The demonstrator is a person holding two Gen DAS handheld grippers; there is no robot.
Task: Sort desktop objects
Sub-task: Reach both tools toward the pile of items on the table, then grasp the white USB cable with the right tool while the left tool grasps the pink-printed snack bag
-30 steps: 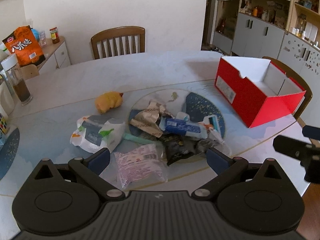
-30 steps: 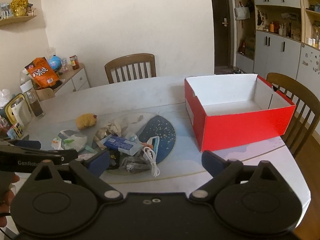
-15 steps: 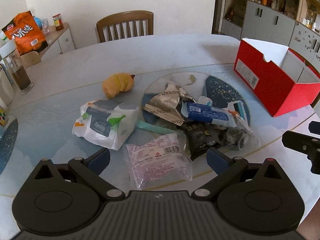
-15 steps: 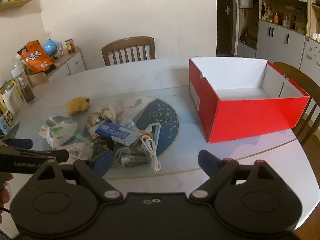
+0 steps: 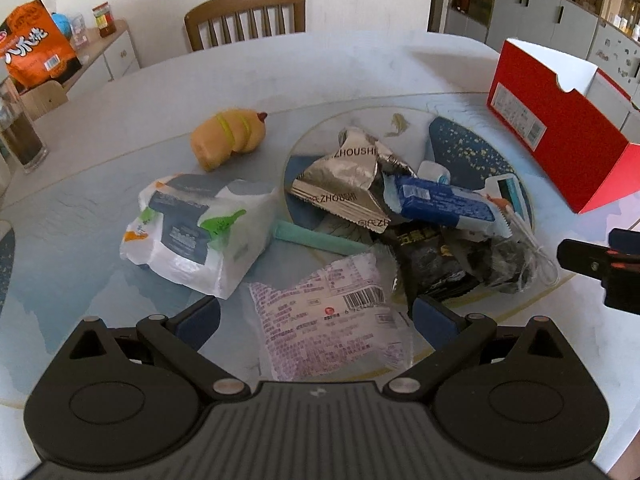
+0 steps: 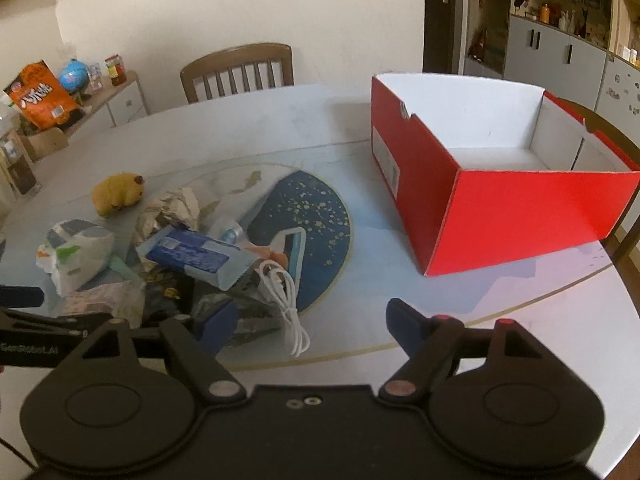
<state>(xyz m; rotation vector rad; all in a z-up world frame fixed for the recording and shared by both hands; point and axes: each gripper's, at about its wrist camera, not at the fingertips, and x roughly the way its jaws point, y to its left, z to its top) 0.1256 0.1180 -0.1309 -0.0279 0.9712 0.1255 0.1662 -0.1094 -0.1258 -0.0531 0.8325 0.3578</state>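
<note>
A pile of objects lies on the round table: a clear pink-printed packet (image 5: 332,320), a white tissue pack (image 5: 196,232), a silver wrapper (image 5: 344,184), a blue packet (image 5: 440,204) (image 6: 196,256), a black packet (image 5: 432,264), a green stick (image 5: 316,236), a white cable (image 6: 288,300) and a yellow plush toy (image 5: 228,136) (image 6: 116,192). My left gripper (image 5: 316,316) is open, its fingers on either side of the pink-printed packet. My right gripper (image 6: 308,324) is open and empty, just right of the pile. An open red box (image 6: 500,200) (image 5: 560,128) stands to the right.
A wooden chair (image 5: 244,16) stands behind the table and another behind the red box (image 6: 600,120). A glass jar (image 5: 20,136) stands at the table's left edge. A side cabinet with an orange snack bag (image 5: 32,48) is at far left.
Both grippers have moved forward and down toward the pile. The left one now straddles the pink-printed packet. Both stay open.
</note>
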